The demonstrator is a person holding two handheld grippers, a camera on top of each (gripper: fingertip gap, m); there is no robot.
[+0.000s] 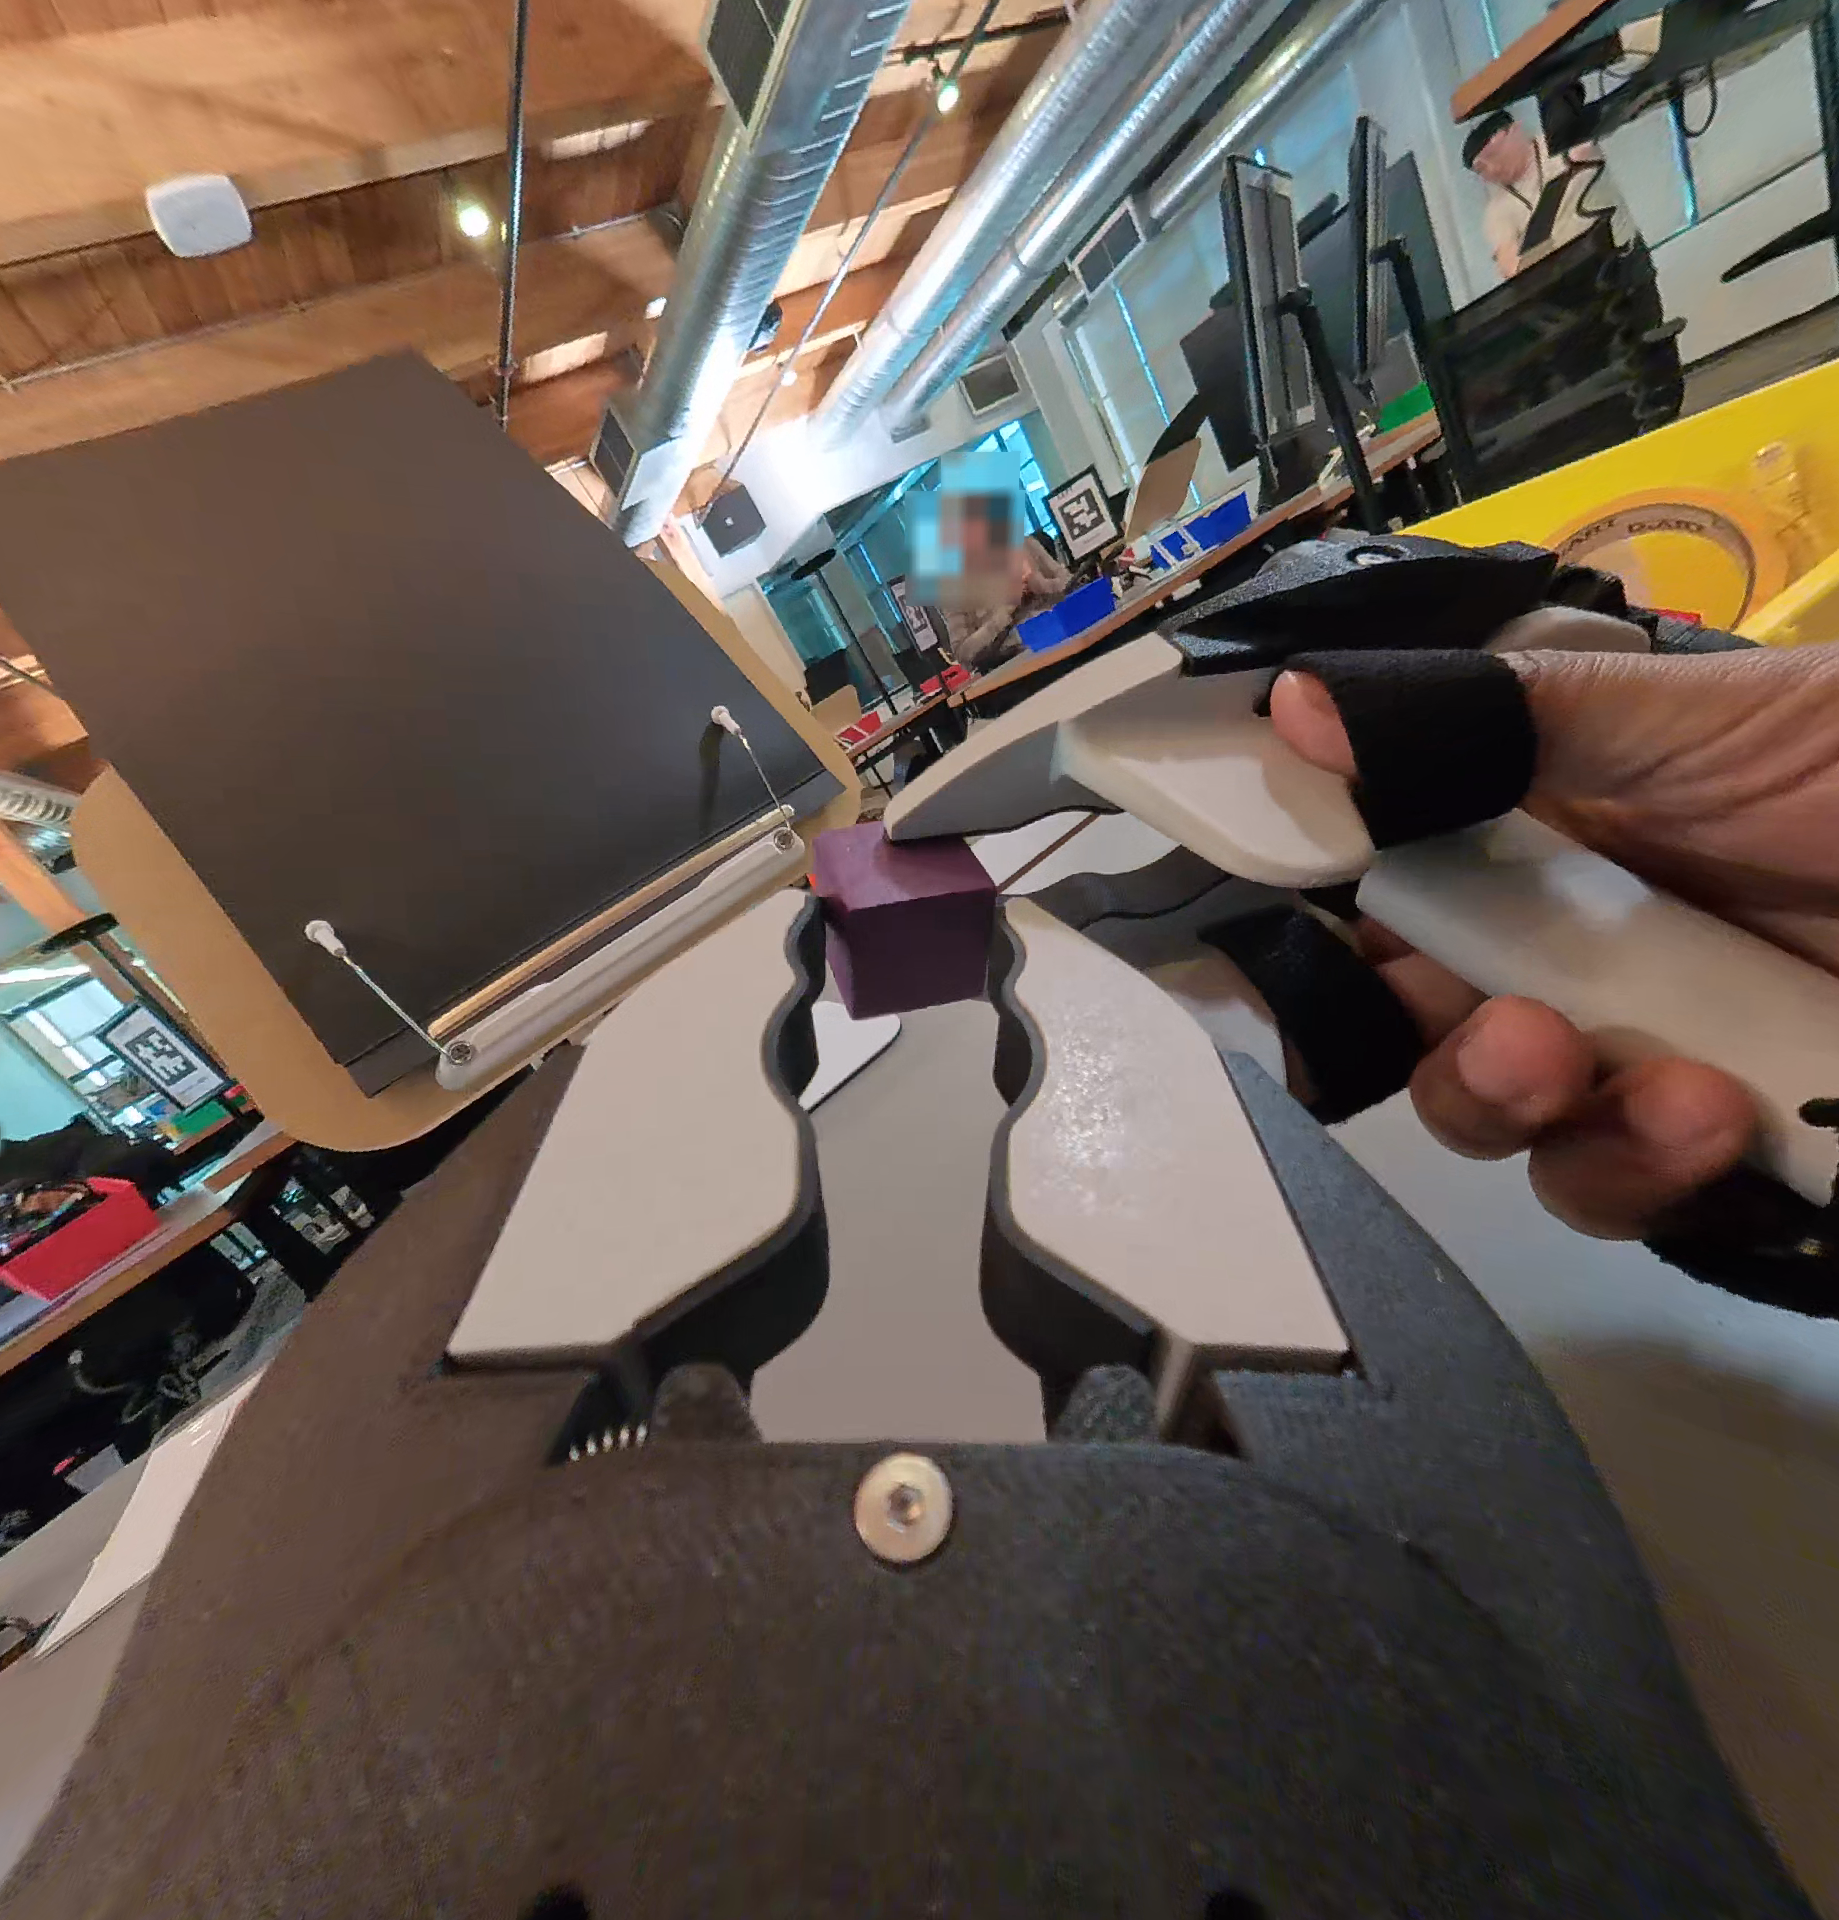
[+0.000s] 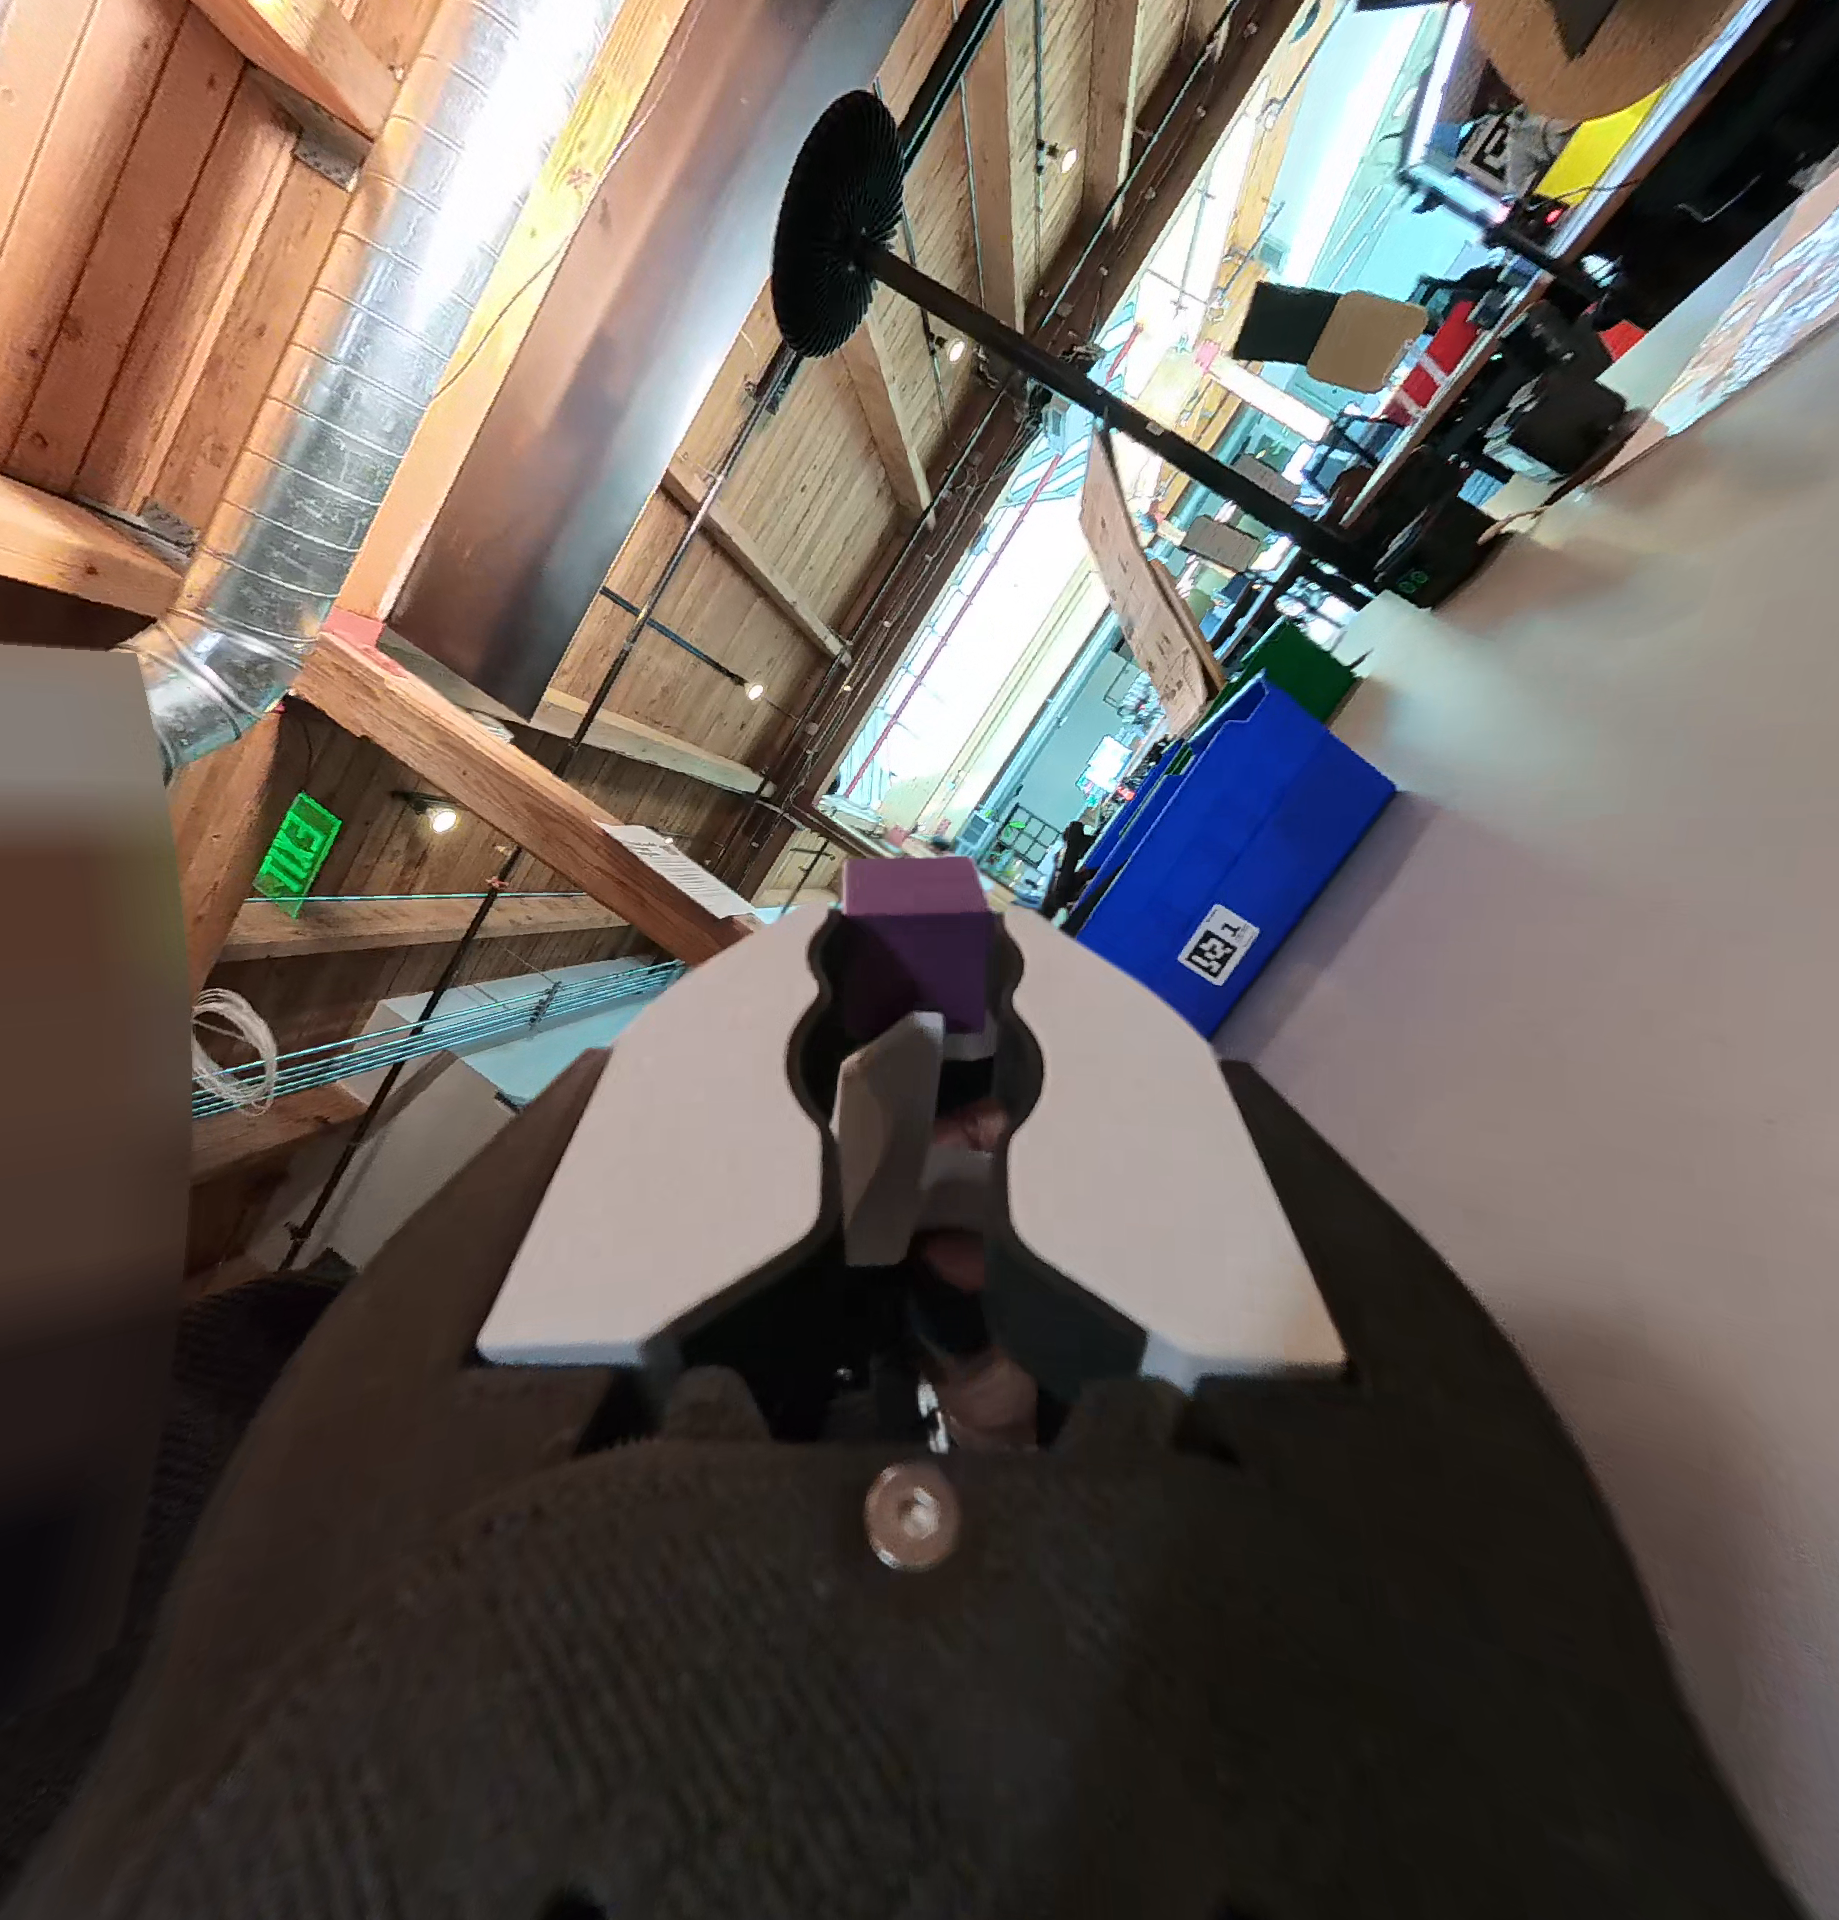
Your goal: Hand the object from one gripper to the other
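Left to right in the left wrist view: black board on a stand far left, clear of the work. Centre: purple cube held in mid-air at the tips of the left gripper, fingers clenched on its two side faces. From the right, the right gripper comes in crosswise, one finger lying on the cube's top face, the other passing under it, hand behind on the handle

Right wrist view agrees: cube sits between the right gripper tips, both sides touching, left gripper's finger visible in the gap below. So both tongs look closed on the cube, mid-handover

Risks, my read:
- right grip is at the very tips; if the left lets go before the right is firmly clamped, cube slips and falls
- crossed fingers are tight together; pulling away at an angle could snag the cube and twist it out
- both clamped and one pulls: cube rotates, grip goes to an edge
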